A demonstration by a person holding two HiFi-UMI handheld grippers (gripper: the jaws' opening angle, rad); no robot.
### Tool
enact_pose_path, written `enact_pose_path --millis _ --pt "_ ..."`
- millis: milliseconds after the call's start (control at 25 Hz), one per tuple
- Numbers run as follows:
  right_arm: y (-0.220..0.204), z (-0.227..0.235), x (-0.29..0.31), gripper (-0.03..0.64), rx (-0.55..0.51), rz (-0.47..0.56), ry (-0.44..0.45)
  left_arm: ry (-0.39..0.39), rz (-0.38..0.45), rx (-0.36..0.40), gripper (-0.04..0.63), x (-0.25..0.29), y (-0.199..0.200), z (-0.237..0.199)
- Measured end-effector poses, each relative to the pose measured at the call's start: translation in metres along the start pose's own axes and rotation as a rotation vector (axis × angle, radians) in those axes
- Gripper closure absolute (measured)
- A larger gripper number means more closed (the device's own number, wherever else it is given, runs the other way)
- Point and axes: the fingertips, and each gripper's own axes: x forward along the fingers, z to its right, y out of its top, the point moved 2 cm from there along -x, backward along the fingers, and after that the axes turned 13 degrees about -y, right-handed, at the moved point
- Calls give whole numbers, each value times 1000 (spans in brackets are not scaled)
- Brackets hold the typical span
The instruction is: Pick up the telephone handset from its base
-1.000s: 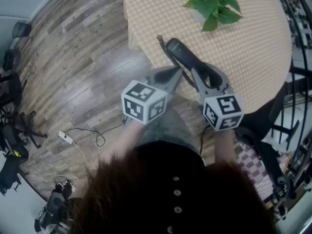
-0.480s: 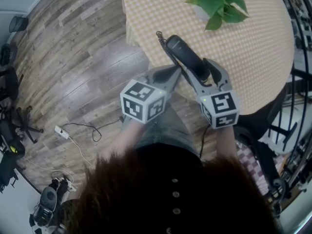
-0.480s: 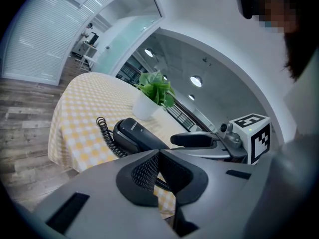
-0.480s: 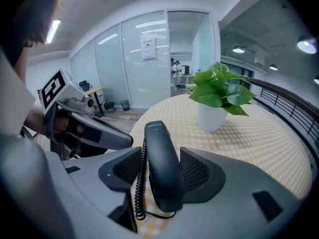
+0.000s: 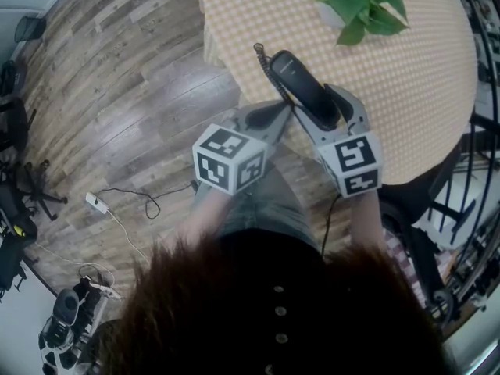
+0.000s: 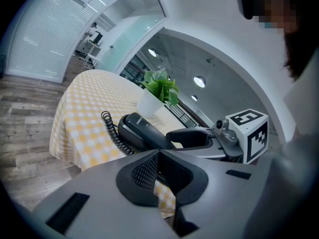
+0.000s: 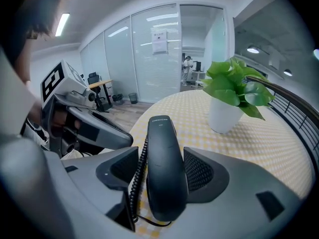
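- Handset lies on the table, on the table-edge side of the plant, cord attached.
- Right gripper: jaws just opened wide and straddle the handset, pads clear of it.
- Left gripper: closed, empty.
- Likely light, stiff, slick plastic. Grab mid-shaft.

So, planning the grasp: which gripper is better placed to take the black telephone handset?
Right gripper: its jaws have just opened and straddle the black telephone handset; the left gripper is shut beside it.
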Motion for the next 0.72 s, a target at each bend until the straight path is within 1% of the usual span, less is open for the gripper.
enact_pose_path --millis 440,600,720 --pt "4 1 13 347 -41 -18 1 9 14 -16 589 1 -2 -4" --pt "2 -2 18 347 -77 -34 12 14 16 -19 589 0 -2 -6" --pt "0 -1 19 348 -121 -37 -3 16 15 -19 589 -1 -2 -7"
